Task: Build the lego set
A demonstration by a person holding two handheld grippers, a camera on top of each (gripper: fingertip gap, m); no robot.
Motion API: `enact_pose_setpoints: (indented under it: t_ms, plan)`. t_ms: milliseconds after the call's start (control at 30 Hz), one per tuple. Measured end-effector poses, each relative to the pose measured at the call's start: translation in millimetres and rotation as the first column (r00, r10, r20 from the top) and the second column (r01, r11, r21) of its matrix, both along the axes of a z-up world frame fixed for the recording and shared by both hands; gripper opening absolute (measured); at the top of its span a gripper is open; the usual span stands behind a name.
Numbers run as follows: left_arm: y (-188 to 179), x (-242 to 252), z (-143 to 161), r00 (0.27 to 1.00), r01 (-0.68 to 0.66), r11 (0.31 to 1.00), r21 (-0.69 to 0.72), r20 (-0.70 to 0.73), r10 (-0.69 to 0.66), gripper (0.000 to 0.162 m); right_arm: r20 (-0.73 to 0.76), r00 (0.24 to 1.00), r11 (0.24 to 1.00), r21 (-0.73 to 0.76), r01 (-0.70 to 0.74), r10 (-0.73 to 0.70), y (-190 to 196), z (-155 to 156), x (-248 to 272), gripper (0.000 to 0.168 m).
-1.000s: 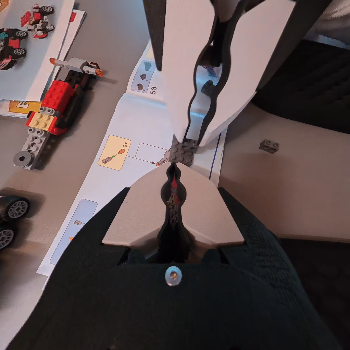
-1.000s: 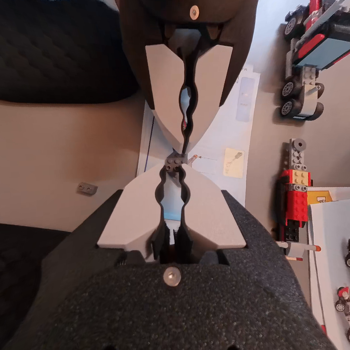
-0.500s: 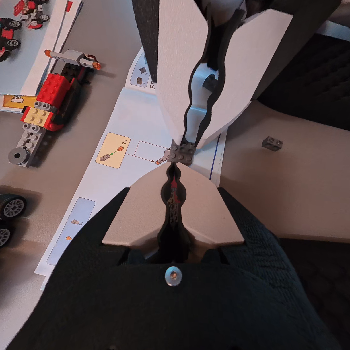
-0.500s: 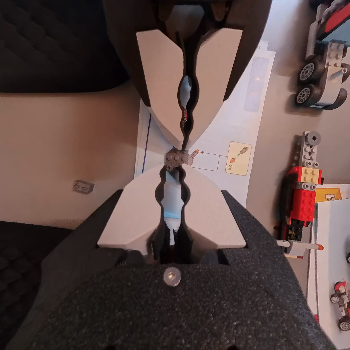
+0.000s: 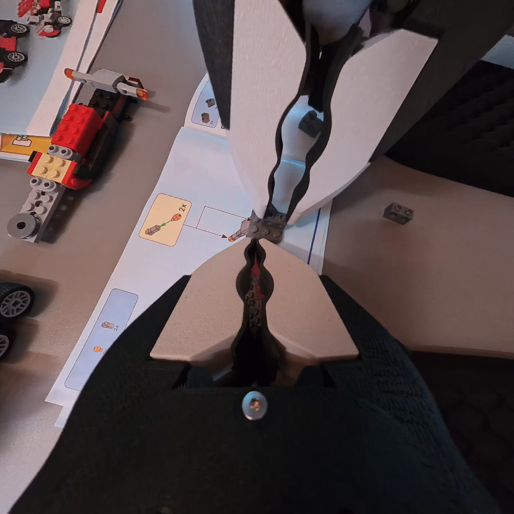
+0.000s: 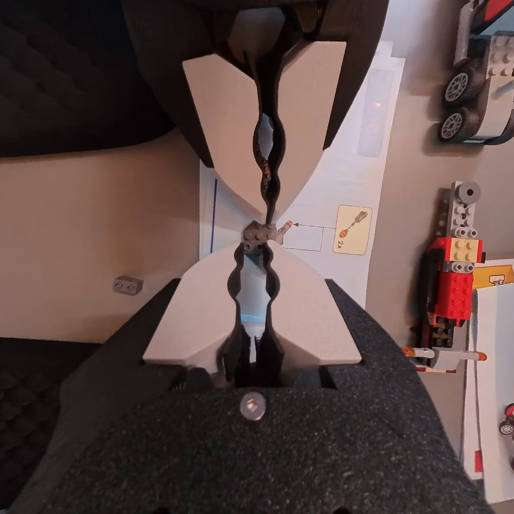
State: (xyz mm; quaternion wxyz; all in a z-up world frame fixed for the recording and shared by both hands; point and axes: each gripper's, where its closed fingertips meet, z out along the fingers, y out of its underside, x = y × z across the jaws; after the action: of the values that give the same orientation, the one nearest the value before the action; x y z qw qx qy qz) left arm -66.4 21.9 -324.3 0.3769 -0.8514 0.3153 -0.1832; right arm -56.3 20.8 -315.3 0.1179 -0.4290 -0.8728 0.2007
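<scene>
Both jaws clenched tip-to-tip on small plate [image 5: 266,229] — dark grey, flat, studded.

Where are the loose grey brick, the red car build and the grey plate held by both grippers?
loose grey brick [image 5: 398,213], left wrist view, front face.
red car build [image 5: 73,128], left wrist view, red studded block.
grey plate [image 6: 257,235], right wrist view, studded top.

Each claw has two pale, wedge-shaped fingers [image 5: 211,314] that taper to a point, their inner edges lined with wavy black pads [image 6: 236,281]. They seat in a black, grainy foam-like body [image 6: 250,459], with a silver hex-socket screw [image 5: 254,405] at 6 o'clock.
</scene>
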Motion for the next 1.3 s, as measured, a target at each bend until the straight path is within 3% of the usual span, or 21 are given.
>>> enact_pose_setpoints:
  t_ms: [667, 800, 867, 933, 1000, 1100, 1300]
  plan:
    - [0, 0, 0, 1.000, -0.003, 1.000, -0.008, 0.010, 0.003, 0.001, 0.098, 0.990, 0.993, -0.044, 0.105, -0.101, 2, -4, 1, 0.014]
    - [0, 0, 0, 1.000, -0.004, 1.000, -0.004, 0.006, 0.004, 0.001, 0.022, 1.000, 1.000, -0.003, 0.012, -0.012, 1, -2, 0, 0.013]
    - [0, 0, 0, 1.000, -0.005, 1.000, -0.005, 0.008, 0.005, 0.001, -0.058, 0.997, 0.999, -0.011, 0.044, -0.045, 2, 5, 0, 0.042]
    - [0, 0, 0, 1.000, -0.006, 1.000, -0.004, 0.007, 0.006, 0.001, -0.112, 0.989, 0.993, -0.085, 0.085, -0.094, -4, 19, 9, 0.047]
    - [1, -1, 0, 1.000, -0.011, 1.000, -0.006, 0.010, 0.011, 0.001, -0.097, 0.991, 0.989, -0.131, 0.074, -0.087, -20, 23, 32, 0.041]
    - [1, -1, 0, 1.000, -0.013, 1.000, -0.007, 0.013, 0.013, 0.003, 0.009, 0.998, 0.992, -0.104, 0.066, -0.066, -43, 6, 66, 0.034]
    - [0, -1, 1, 1.000, -0.009, 1.000, 0.000, 0.006, 0.009, 0.003, 0.000, 0.991, 0.988, -0.076, 0.132, -0.132, -53, -1, 76, 0.023]
